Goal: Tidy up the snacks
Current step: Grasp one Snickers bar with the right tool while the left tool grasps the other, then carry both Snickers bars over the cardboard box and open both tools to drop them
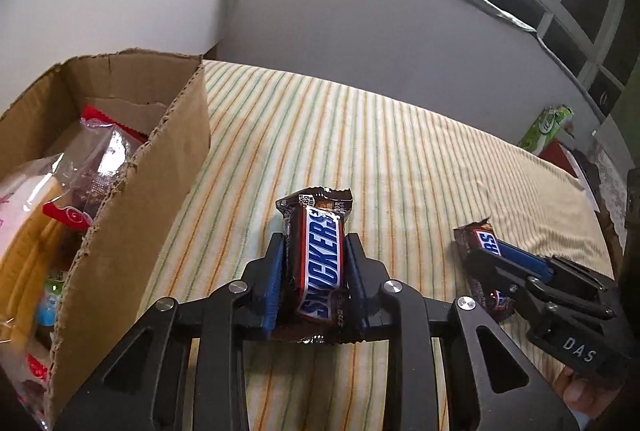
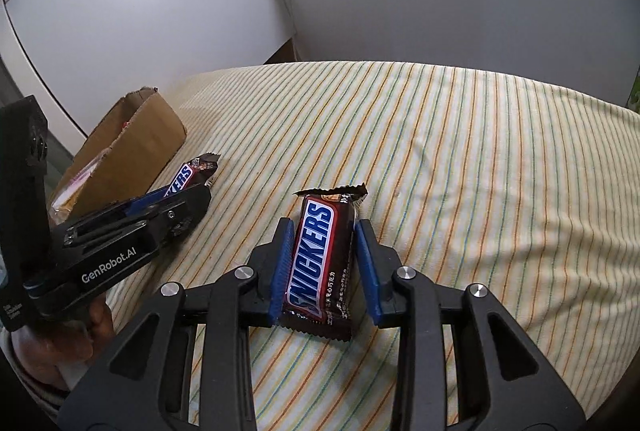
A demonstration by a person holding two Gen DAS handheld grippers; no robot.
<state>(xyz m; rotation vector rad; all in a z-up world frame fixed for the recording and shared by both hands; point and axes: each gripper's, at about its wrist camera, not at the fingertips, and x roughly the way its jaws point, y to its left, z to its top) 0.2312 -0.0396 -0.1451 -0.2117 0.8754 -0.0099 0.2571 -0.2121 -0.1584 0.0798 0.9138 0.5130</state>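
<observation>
Two Snickers bars lie on the striped bed cover, each already between a pair of jaws. The left gripper [image 1: 316, 267] straddles the left Snickers bar [image 1: 320, 263], whose long axis runs straight away from the camera, parallel to the blue pads [image 1: 272, 279]. The pads press on both long sides of the wrapper, so the jaws look clamped on it, though the bar rests on the cover and is not lifted.

The right gripper [image 2: 326, 263] straddles the right Snickers bar [image 2: 320, 267] in the same lengthwise way, but this bar sits slightly skewed, its far end leaning to the right. The left pad touches the wrapper's near corner, while a narrow strip of bed cover shows between the bar and the right pad. These jaws appear not quite seated on the bar; whether they truly grip it cannot be told for certain.

The relation that matters next is where the cardboard box [image 1: 132, 167] lies. It stands at the left edge of the bed cover [image 1: 400, 159], its torn rim just left of the left gripper and already holding several packets. From the right wrist view the box sits far left, beyond the left gripper, well apart from the right bar. The left hand is therefore the nearer one, and its bar would probably travel left and over the near wall first.
</observation>
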